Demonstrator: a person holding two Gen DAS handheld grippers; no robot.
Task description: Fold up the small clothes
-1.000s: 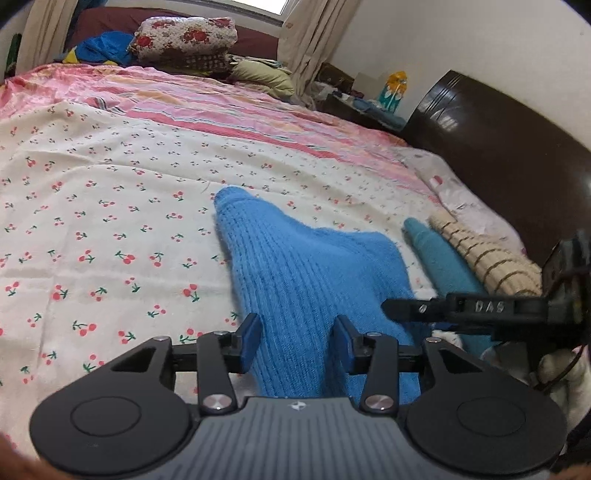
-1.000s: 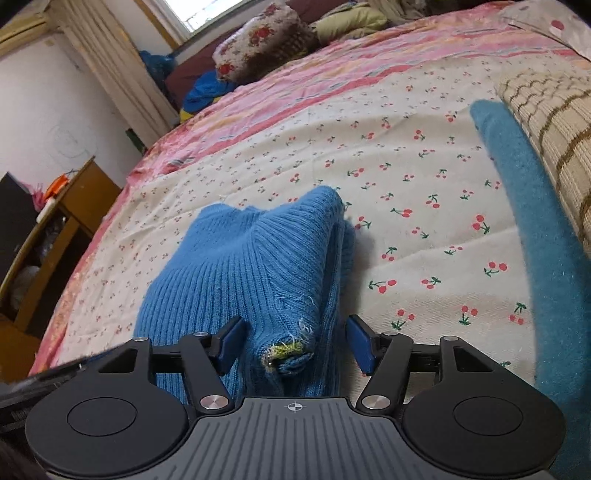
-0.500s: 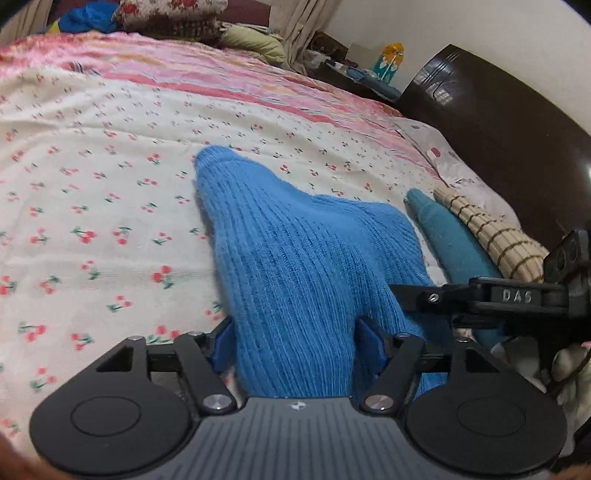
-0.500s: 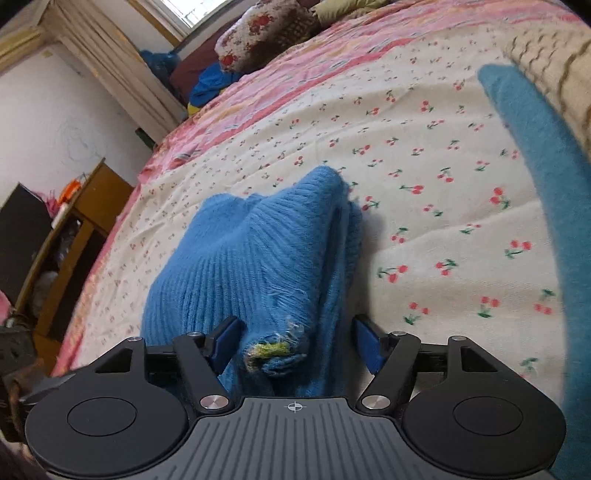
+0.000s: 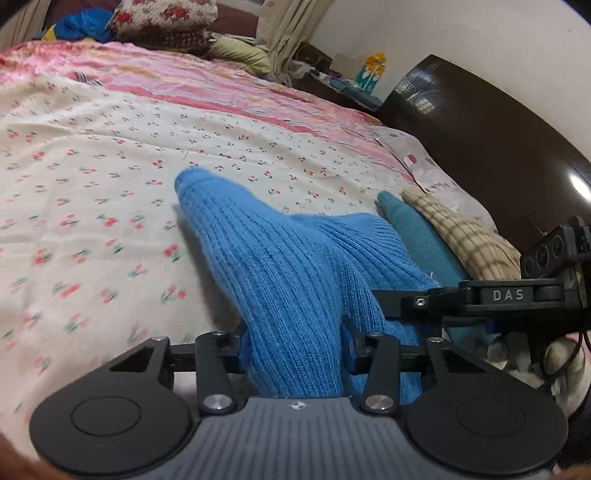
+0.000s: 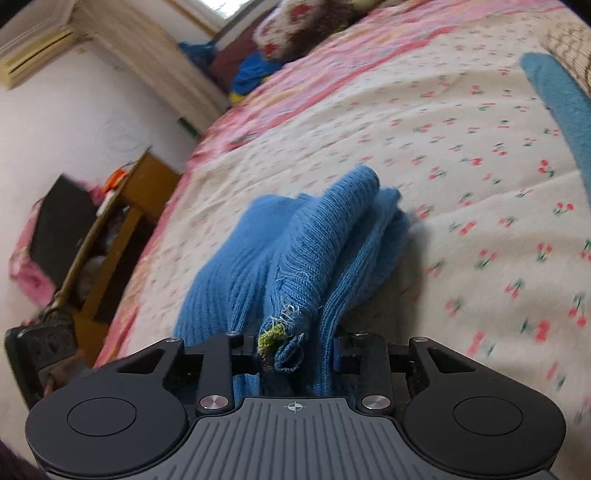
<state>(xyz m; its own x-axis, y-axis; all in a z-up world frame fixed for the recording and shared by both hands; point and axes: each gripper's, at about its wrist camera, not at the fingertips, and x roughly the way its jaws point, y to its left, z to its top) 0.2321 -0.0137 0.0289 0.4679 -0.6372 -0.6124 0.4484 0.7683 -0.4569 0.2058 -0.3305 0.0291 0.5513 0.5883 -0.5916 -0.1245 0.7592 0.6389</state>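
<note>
A blue ribbed knit garment (image 5: 280, 266) lies folded on the cherry-print bed sheet (image 5: 92, 192). My left gripper (image 5: 293, 347) is shut on its near edge, with the knit bunched between the blue pads. My right gripper (image 6: 295, 350) is shut on the other near corner of the garment (image 6: 306, 251), where a frayed yellow-green hem sticks out. The near end of the garment is raised off the sheet (image 6: 480, 184); the far end rests on it. The right gripper shows from the side in the left wrist view (image 5: 480, 299).
A folded teal garment (image 5: 417, 236) and a beige checked one (image 5: 461, 240) lie to the right by the dark headboard (image 5: 498, 155). Pillows and clothes (image 5: 166, 18) sit at the far end. A wooden cabinet (image 6: 110, 240) stands off the bed's left side.
Both grippers have closed on the near edge of the blue garment and lifted it, so the knit now rises and bunches toward the cameras. The views have tilted.
</note>
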